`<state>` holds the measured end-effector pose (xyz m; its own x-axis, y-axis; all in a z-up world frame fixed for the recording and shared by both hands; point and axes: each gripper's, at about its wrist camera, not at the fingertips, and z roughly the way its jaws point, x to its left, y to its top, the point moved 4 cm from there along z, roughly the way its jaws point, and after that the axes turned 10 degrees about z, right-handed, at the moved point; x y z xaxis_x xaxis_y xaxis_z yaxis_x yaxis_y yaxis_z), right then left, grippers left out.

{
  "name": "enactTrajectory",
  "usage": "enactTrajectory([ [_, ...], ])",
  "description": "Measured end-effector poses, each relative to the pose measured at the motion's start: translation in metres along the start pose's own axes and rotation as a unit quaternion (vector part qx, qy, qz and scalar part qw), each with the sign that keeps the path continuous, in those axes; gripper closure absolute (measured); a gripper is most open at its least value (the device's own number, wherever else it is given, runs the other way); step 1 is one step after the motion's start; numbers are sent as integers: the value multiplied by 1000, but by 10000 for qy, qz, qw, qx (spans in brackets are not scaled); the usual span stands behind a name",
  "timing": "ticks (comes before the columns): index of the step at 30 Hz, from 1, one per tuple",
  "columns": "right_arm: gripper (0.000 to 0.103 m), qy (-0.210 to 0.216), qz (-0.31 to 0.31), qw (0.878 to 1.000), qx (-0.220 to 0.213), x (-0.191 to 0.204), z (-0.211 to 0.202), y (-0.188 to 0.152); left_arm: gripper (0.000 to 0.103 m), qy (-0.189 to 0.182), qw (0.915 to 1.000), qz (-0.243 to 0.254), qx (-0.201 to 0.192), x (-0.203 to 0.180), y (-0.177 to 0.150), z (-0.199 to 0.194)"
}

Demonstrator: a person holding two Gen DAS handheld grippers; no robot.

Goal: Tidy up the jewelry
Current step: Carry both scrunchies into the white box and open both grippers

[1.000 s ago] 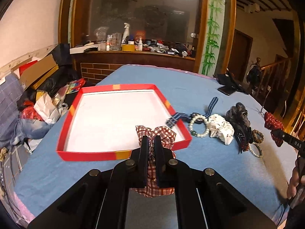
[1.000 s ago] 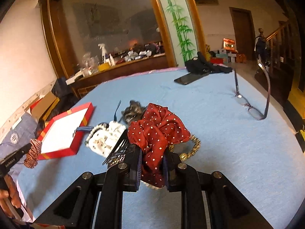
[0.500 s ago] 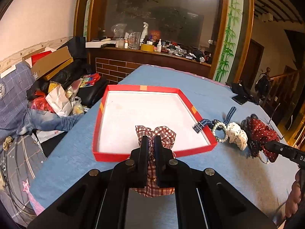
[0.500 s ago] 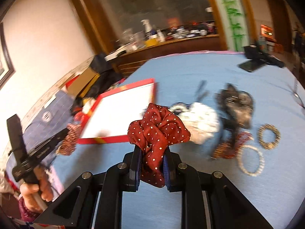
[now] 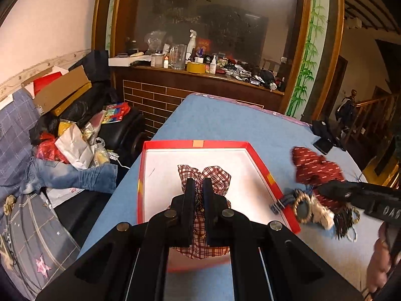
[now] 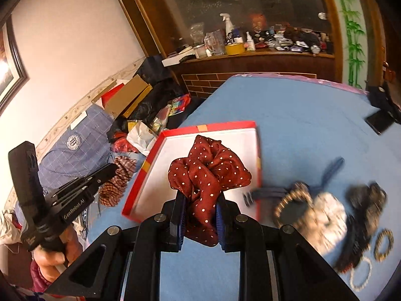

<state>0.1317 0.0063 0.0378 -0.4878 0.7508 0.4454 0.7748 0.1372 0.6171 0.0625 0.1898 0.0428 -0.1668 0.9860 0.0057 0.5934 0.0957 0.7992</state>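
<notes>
From the left wrist, the left claw (image 5: 198, 188) is clenched on a plaid scrunchie (image 5: 203, 175), held over the near end of the red-rimmed tray (image 5: 260, 164) on the blue worktop (image 5: 238, 125). From the right wrist, the right claw (image 6: 200, 200) grips a polka-dot scrunchie (image 6: 208, 173) above the tray's near edge; bracelets and hair accessories (image 6: 325, 215) beside the tray are motion-blurred and hard to tell apart.

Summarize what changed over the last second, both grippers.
Right hand-held gripper carried the polka-dot scrunchie from the accessory pile toward the red tray. Left hand-held gripper advanced its plaid scrunchie from the near rim to over the tray. Both grips unchanged; nothing released; pile stays on the table.
</notes>
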Motion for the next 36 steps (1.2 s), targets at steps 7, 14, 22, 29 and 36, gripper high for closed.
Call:
enactTrajectory([
  [7,79,-233,52,9991,355,5,84,32,97,-73,9992,-131,374,20,23,66],
  [14,79,-410,196,9970,619,-1,148,54,97,-89,9970,-340,686,36,29,121],
  [22,79,-459,306,9960,704,-6,186,64,97,-75,9948,-526,867,51,28,159],
  [29,53,-576,292,9955,696,-11,199,63,31,184,9946,-638,801,58,23,165],
  [36,37,-590,423,9965,417,-21,189,63,28,126,9941,-752,769,61,10,155],
])
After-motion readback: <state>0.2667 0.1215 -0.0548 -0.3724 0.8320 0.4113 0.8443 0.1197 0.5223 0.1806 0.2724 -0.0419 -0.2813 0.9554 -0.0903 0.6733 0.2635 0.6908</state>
